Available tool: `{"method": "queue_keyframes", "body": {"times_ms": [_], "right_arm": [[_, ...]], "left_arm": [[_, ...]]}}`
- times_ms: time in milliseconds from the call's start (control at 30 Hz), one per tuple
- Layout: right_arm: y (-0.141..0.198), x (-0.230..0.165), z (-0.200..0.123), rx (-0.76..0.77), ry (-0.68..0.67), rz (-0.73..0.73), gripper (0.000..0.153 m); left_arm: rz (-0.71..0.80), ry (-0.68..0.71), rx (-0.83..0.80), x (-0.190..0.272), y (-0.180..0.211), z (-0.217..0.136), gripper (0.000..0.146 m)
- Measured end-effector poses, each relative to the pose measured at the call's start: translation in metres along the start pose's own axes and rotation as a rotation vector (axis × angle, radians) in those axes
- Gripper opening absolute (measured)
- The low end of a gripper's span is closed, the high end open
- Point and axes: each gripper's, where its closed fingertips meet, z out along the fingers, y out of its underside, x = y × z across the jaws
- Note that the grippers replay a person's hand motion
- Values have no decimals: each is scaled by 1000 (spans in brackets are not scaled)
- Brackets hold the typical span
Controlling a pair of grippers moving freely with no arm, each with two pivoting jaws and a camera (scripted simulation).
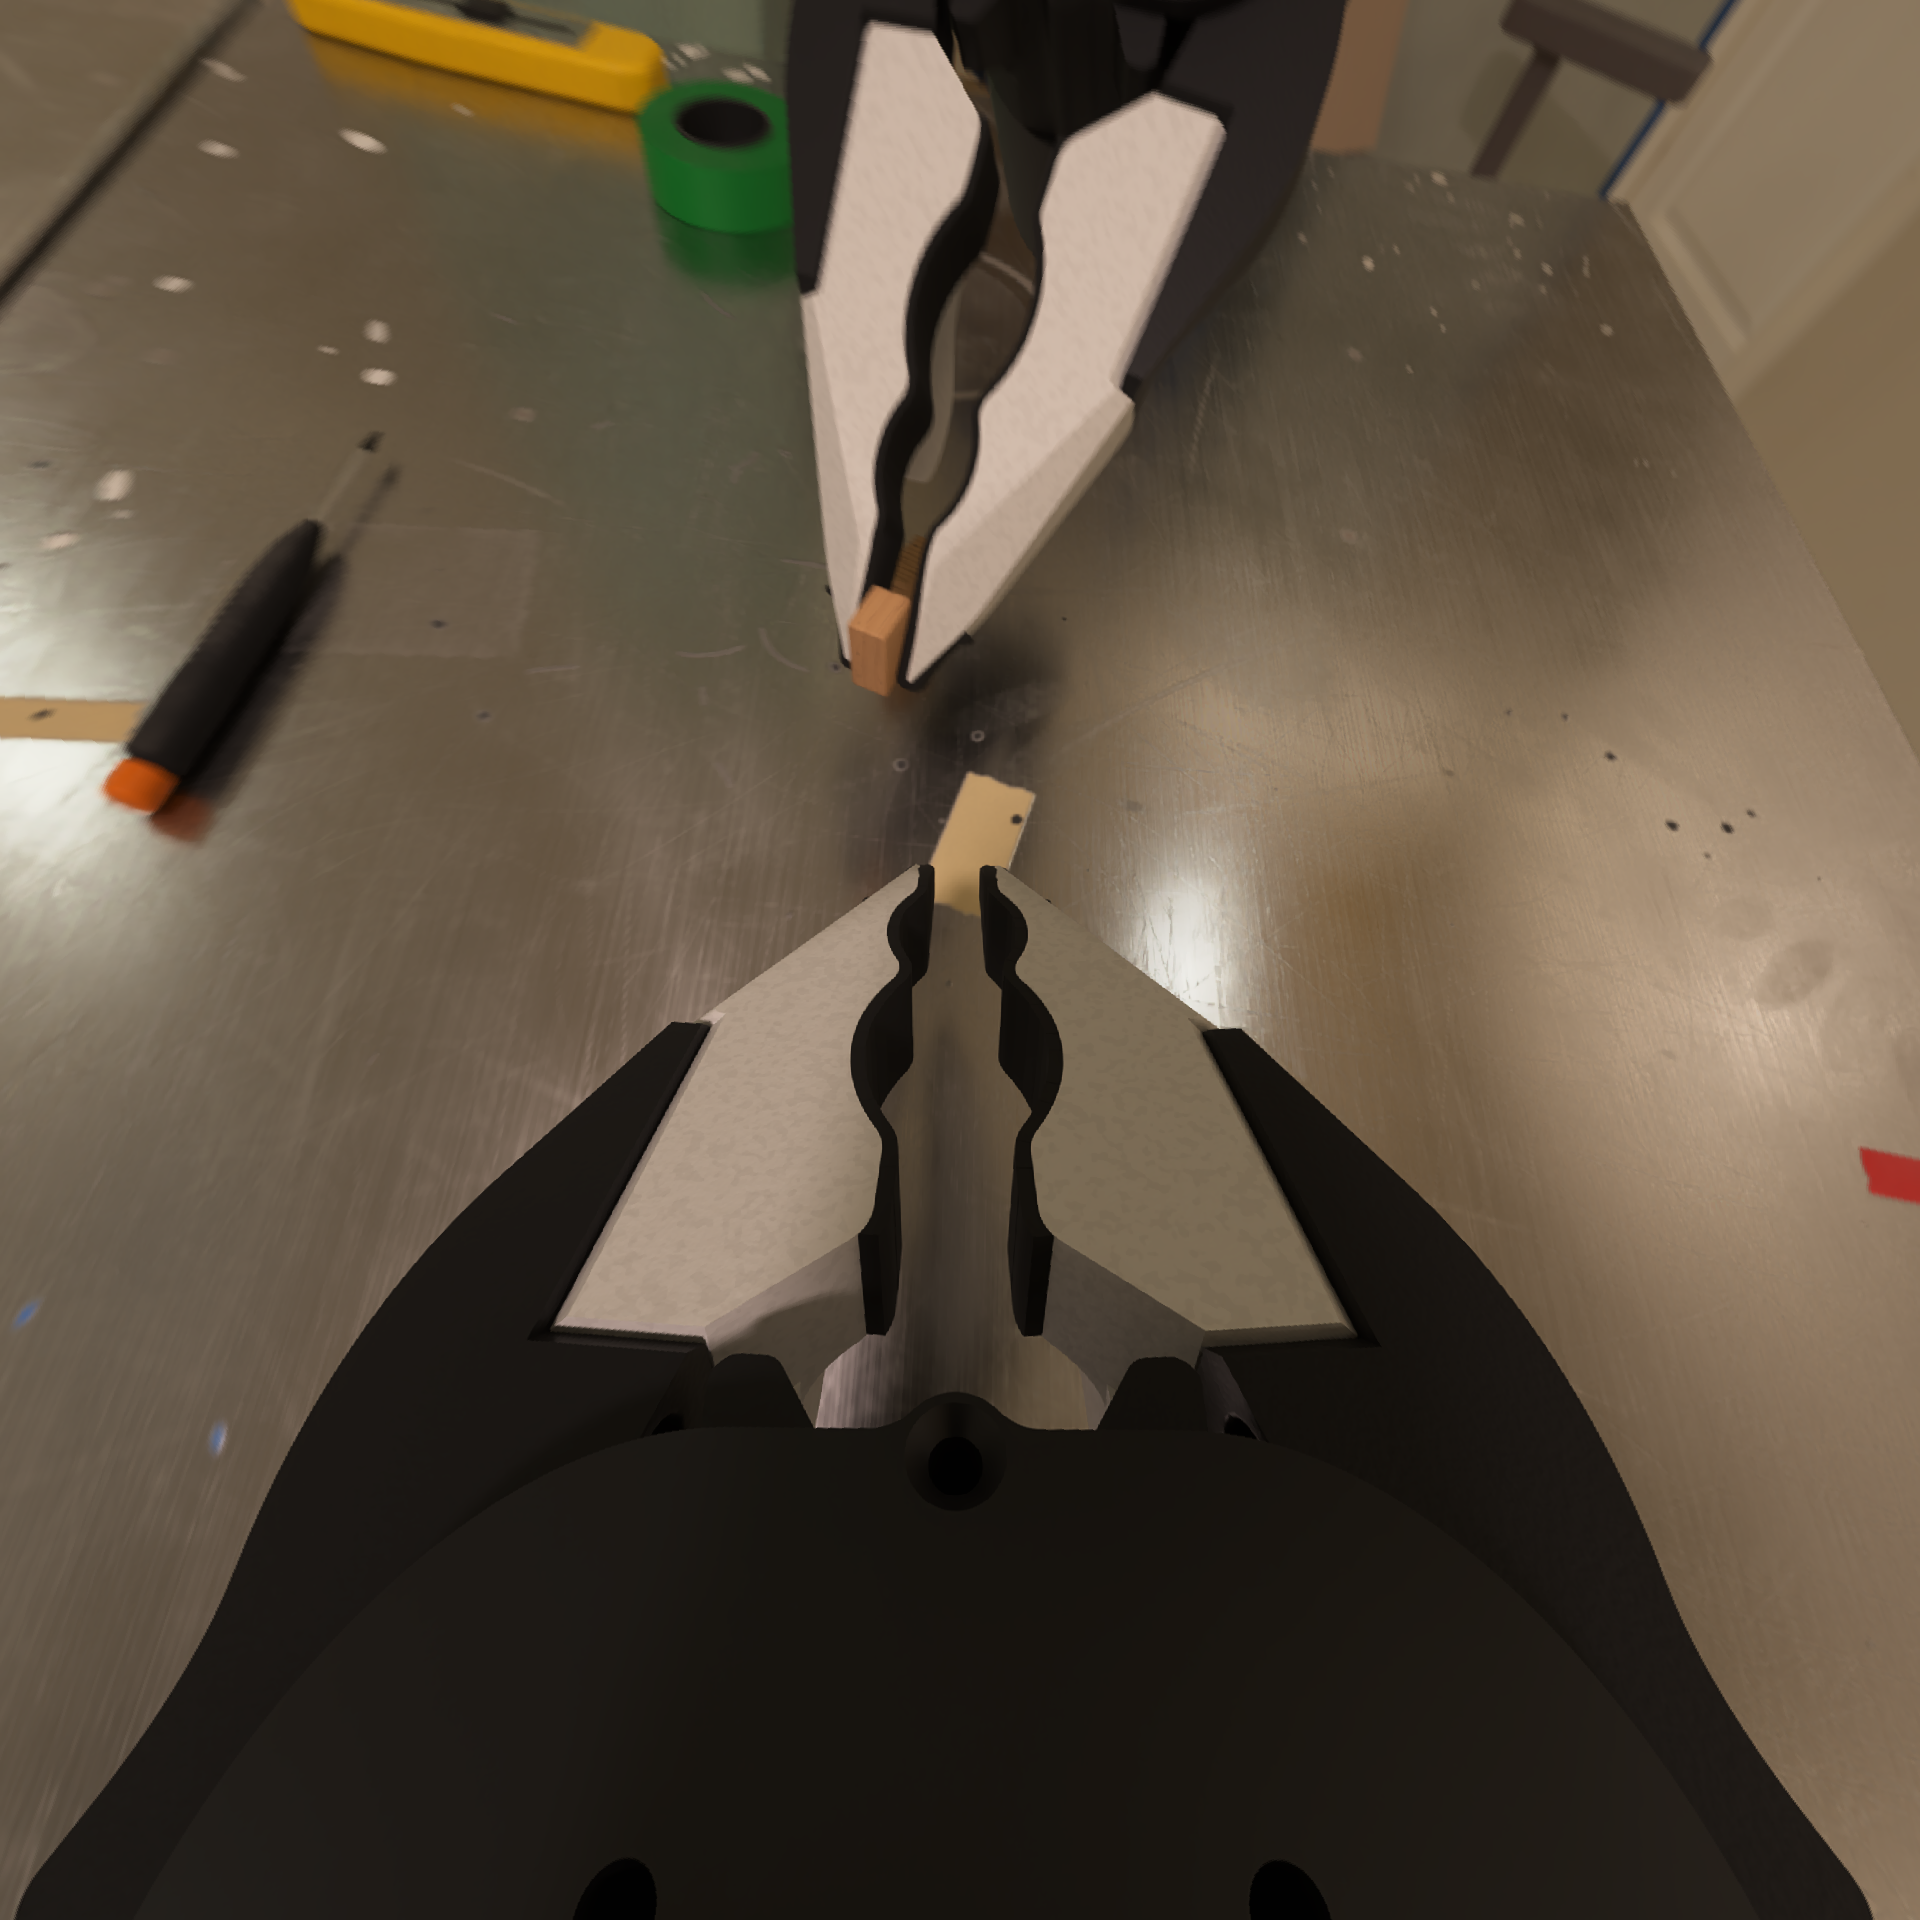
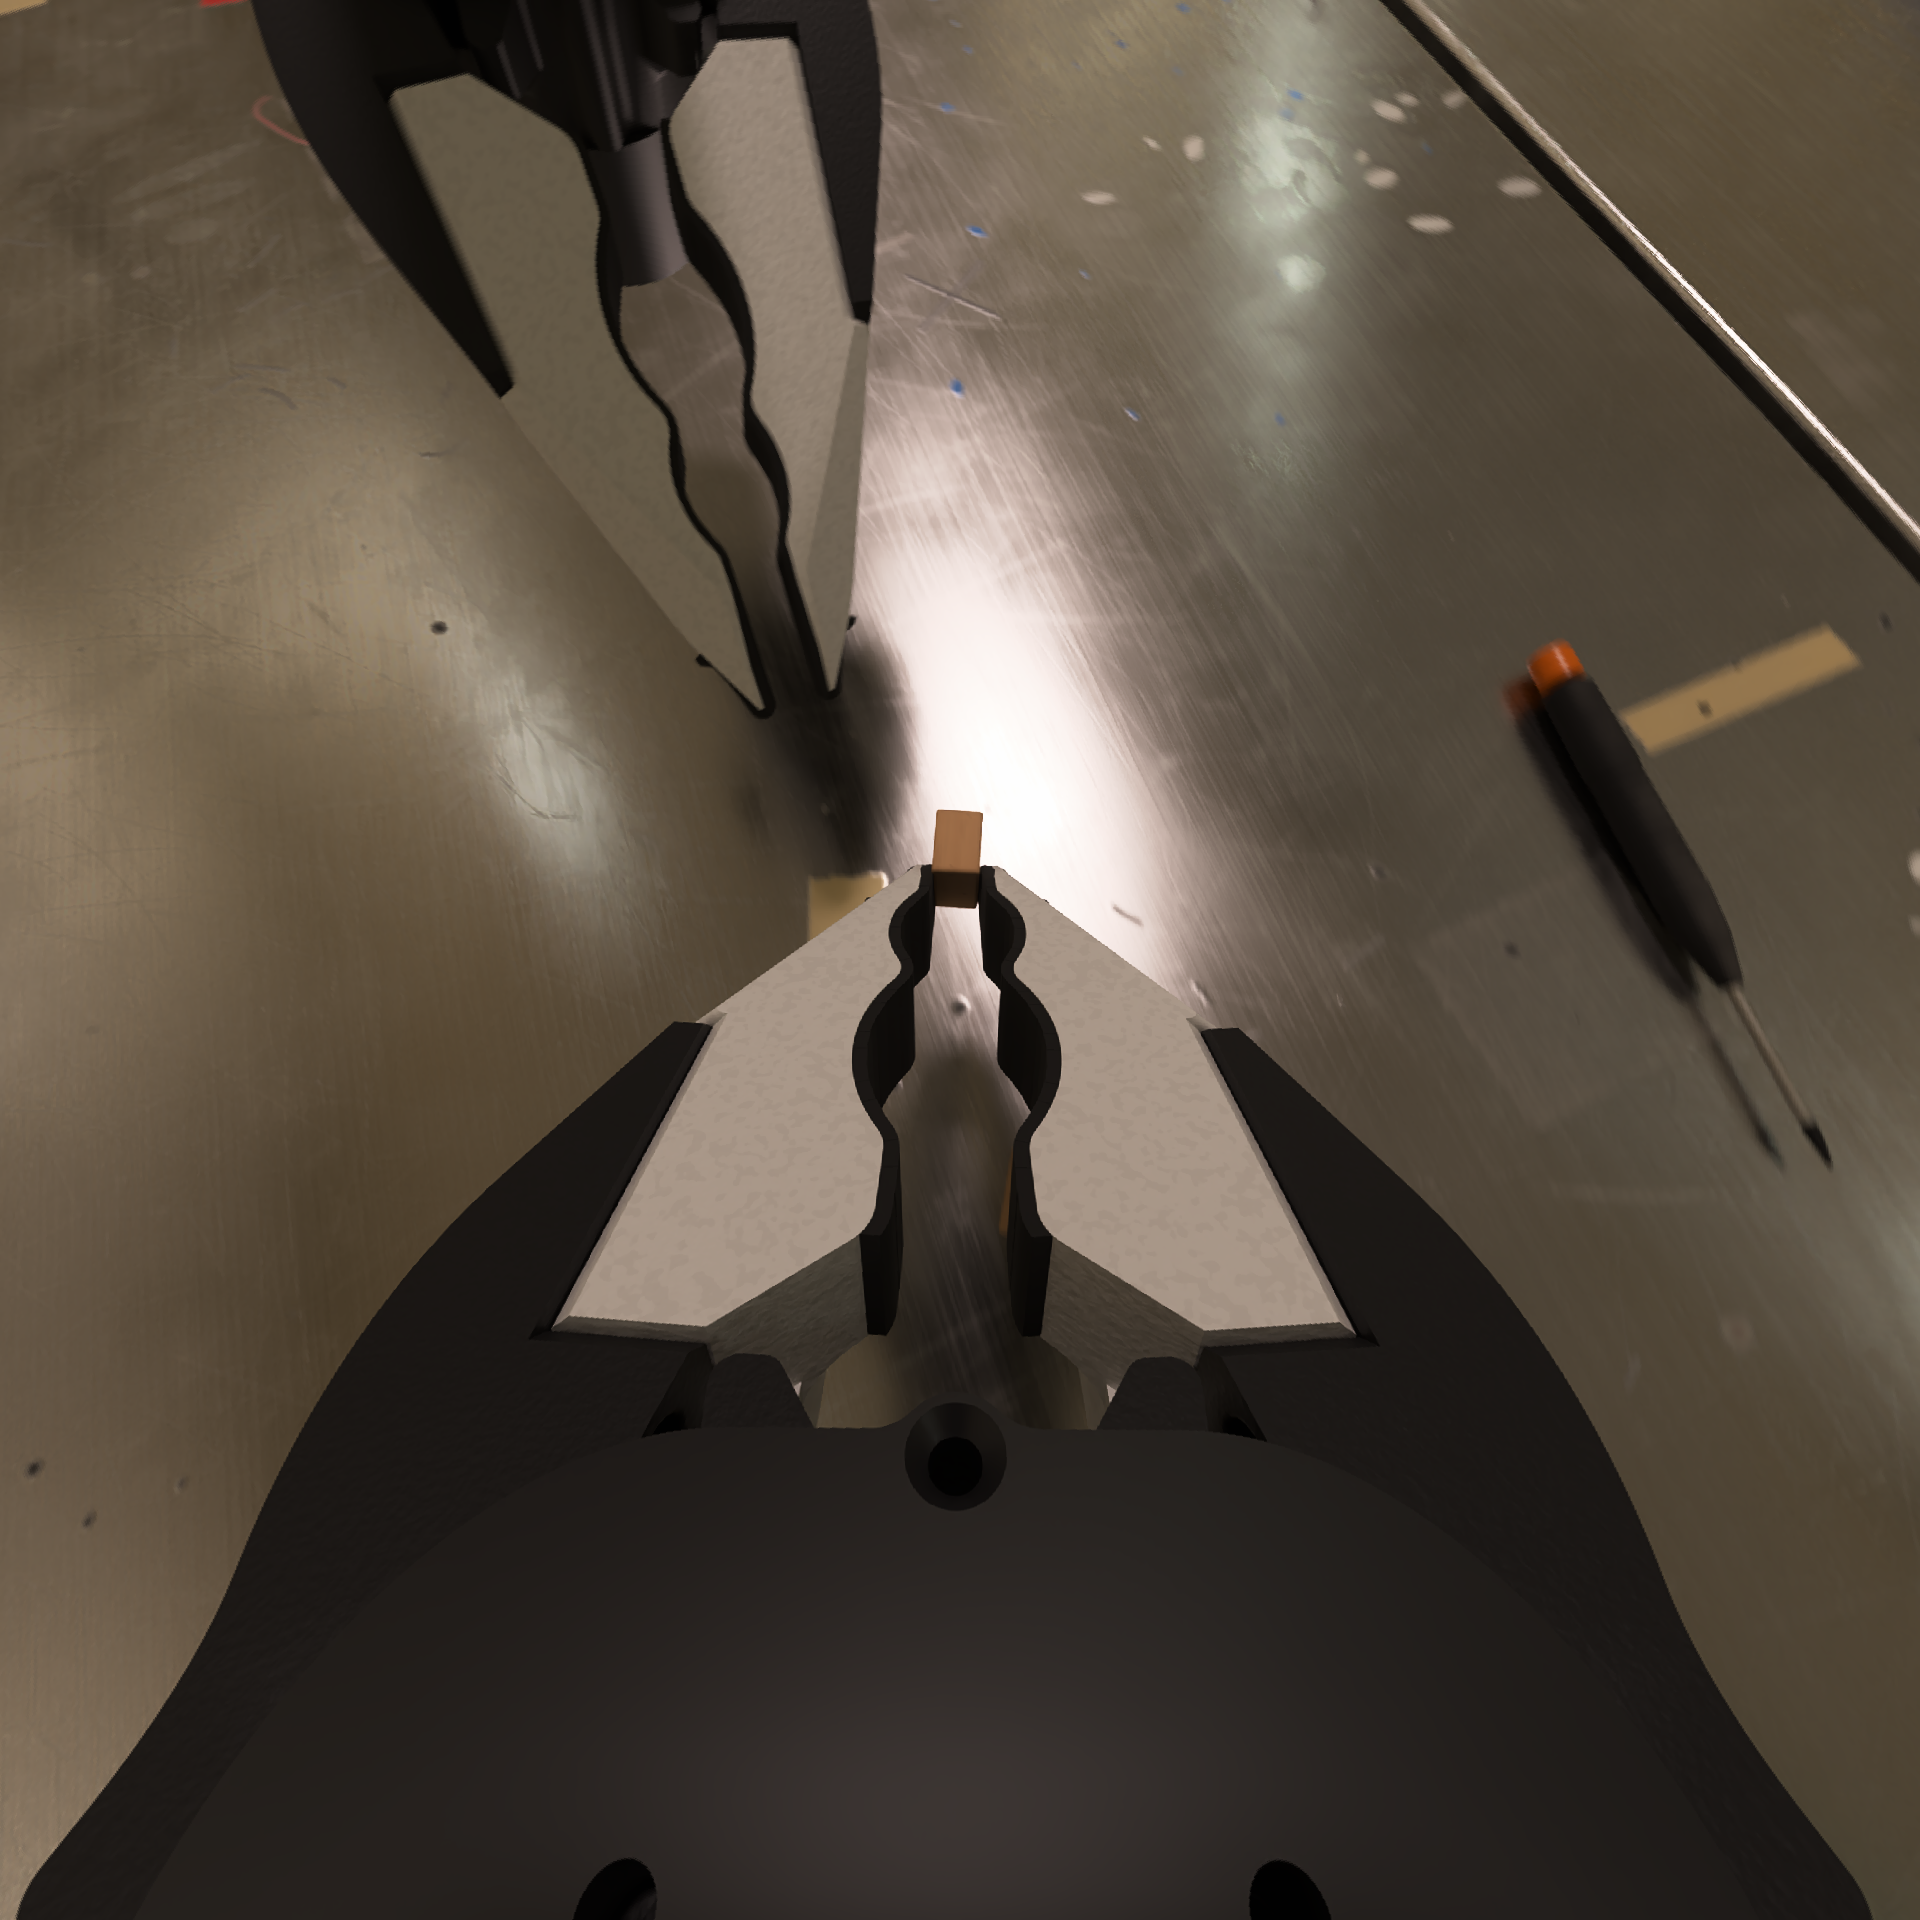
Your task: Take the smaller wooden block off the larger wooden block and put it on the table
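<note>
Holding the smaller wooden block [image 2: 957,858] pinched in our right claw [image 2: 957,881] just above the desk [image 1: 1455,623], we should lower it slowly, then let go. Our left claw [image 1: 957,881] pinches the larger wooden block [image 1: 982,826] near the desk's middle.

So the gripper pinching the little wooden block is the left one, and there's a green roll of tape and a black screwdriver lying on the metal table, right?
Not quite: the right gripper holds the small wooden block, as the right wrist view shows. The green tape roll and the black screwdriver do lie on the metal table.
</note>
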Motion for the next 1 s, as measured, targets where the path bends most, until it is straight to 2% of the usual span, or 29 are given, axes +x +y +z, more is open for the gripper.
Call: {"method": "queue_keyframes", "body": {"times_ms": [133, 333, 433, 533, 567, 733, 1000], "right_arm": [[-22, -15, 22, -20, -59, -77, 8], [-41, -41, 66, -118, -165, -189, 8], [-42, -48, 78, -150, -231, -183, 8], [-47, -43, 75, -118, -256, -113, 8], [-46, -37, 70, -133, -250, -105, 8], [-30, 12, 40, -190, -45, -64, 8], [-13, -5, 87, -363, -113, -194, 8]], "left_arm": [[-36, -102, 35, -2, 5, -31, 11], [-42, -206, 17, 24, 28, -89, 9], [-55, -280, 10, 26, 43, -110, 9], [-72, -295, 9, 28, 49, -122, 8], [-70, -299, 13, 28, 49, -126, 8], [-60, -374, 2, 19, 60, -142, 8], [-86, -388, 27, 18, 72, -147, 8]]}}
